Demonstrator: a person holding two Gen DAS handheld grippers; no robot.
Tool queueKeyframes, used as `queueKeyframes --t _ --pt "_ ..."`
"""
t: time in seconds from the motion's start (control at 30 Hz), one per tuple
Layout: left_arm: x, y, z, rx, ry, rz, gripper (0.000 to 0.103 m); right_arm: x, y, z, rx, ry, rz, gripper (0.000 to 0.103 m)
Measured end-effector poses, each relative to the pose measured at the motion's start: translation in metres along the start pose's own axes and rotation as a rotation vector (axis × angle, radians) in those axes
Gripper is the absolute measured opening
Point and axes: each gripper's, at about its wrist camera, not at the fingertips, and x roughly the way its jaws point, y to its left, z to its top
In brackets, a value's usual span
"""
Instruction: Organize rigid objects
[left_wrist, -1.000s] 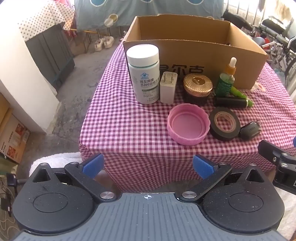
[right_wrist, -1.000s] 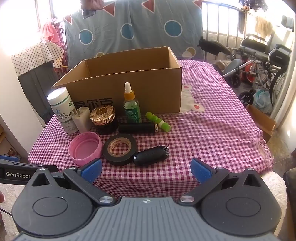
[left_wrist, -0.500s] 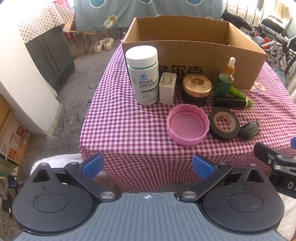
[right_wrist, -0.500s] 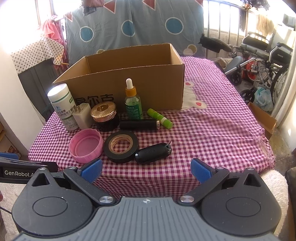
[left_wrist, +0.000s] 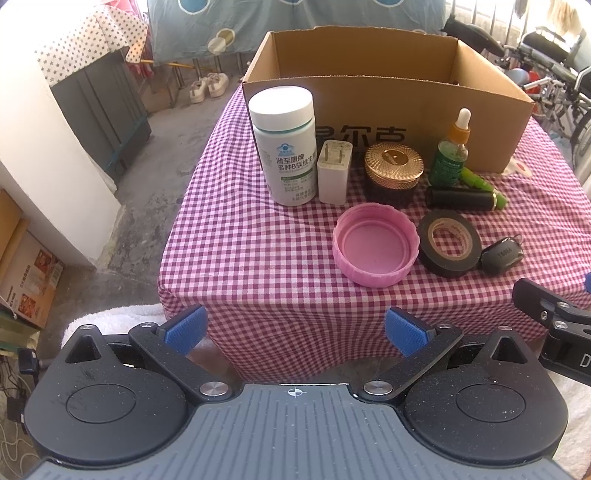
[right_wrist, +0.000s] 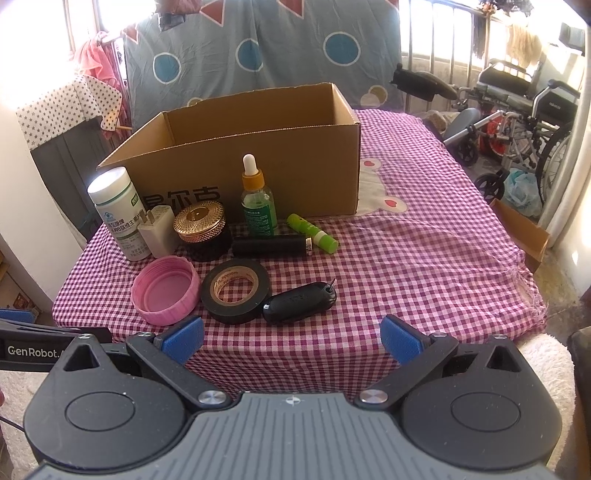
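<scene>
Left gripper (left_wrist: 294, 330) and right gripper (right_wrist: 290, 339) hover short of table edge, both with jaws spread wide, nothing held. Ahead of left: pink cap (left_wrist: 376, 249), white bottle (left_wrist: 286, 146) beyond. Ahead of right: tape roll (right_wrist: 236, 290), black key fob (right_wrist: 300, 307). Cardboard box (right_wrist: 288, 155) stands farthest back, seemingly empty. Best approach, likely: take nearest items first, descend square, avoid toppling dropper bottle (right_wrist: 258, 203).

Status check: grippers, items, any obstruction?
Left gripper open, right gripper open, both empty. Items on table, outside cardboard box. Nothing blocking.
</scene>
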Motion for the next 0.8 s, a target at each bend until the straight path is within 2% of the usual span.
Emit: queueKeyframes --t 0.8 --pt "0.0004 0.0001 -0.0008 0.005 0.005 0.005 0.103 -0.0005 0.0024 -0.0006 -0.009 -0.003 -0.018 0.103"
